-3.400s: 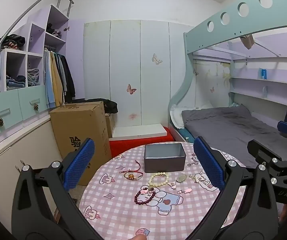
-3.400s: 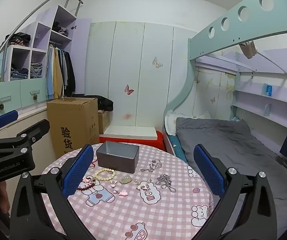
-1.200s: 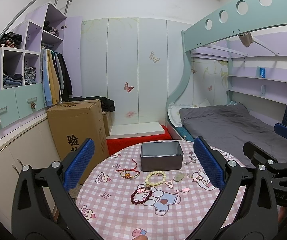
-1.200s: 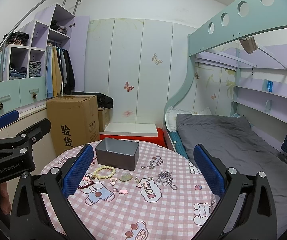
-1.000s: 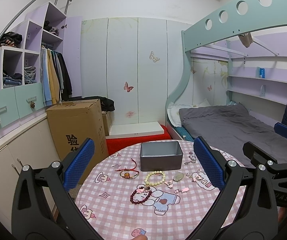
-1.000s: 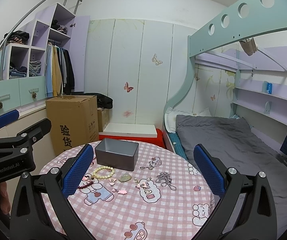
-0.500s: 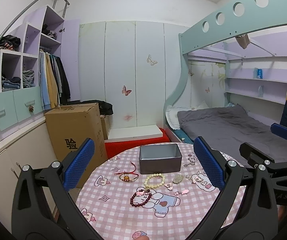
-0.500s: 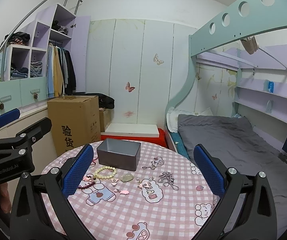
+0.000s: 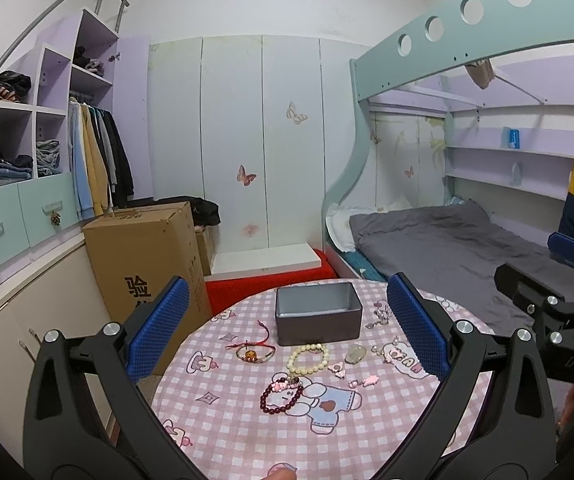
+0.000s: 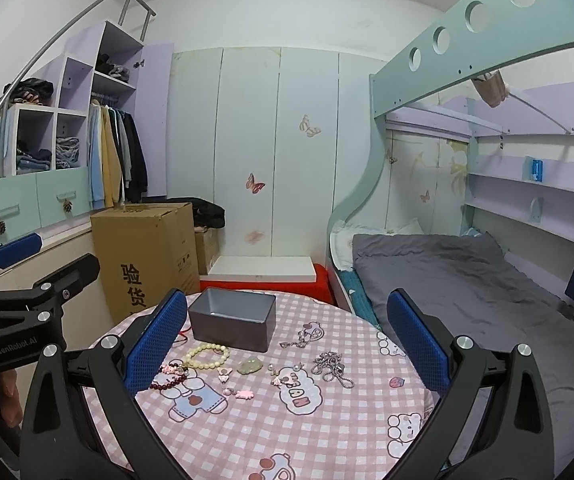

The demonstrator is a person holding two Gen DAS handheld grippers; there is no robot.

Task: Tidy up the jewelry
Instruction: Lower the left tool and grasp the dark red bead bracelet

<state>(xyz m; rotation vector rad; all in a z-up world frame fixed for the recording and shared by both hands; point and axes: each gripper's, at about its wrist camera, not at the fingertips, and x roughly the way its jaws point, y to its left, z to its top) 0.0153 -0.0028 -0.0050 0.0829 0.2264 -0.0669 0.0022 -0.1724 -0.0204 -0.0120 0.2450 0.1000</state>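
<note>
A grey open box (image 9: 318, 319) (image 10: 233, 319) stands at the far side of a round table with a pink checked cloth (image 9: 247, 432) (image 10: 327, 432). In front of it lie a red cord bracelet (image 9: 254, 350), a cream bead bracelet (image 9: 309, 358) (image 10: 207, 351), a dark red bead bracelet (image 9: 281, 397) (image 10: 169, 379), a pale green stone (image 9: 356, 354) (image 10: 249, 366), small pink charms (image 9: 361, 380) and a silver chain (image 10: 333, 366). My left gripper (image 9: 287, 328) and right gripper (image 10: 287, 332) both hang open above the table's near side, holding nothing.
A cardboard box (image 9: 147, 256) stands left of the table, with a cabinet and hanging clothes (image 9: 95, 168) behind it. A bunk bed with a grey mattress (image 9: 447, 240) fills the right. A red and white low platform (image 9: 267, 264) lies beyond the table.
Both views have tilted up slightly, so the table and jewelry sit a little lower in frame. Both grippers stay open and nothing on the table has moved.
</note>
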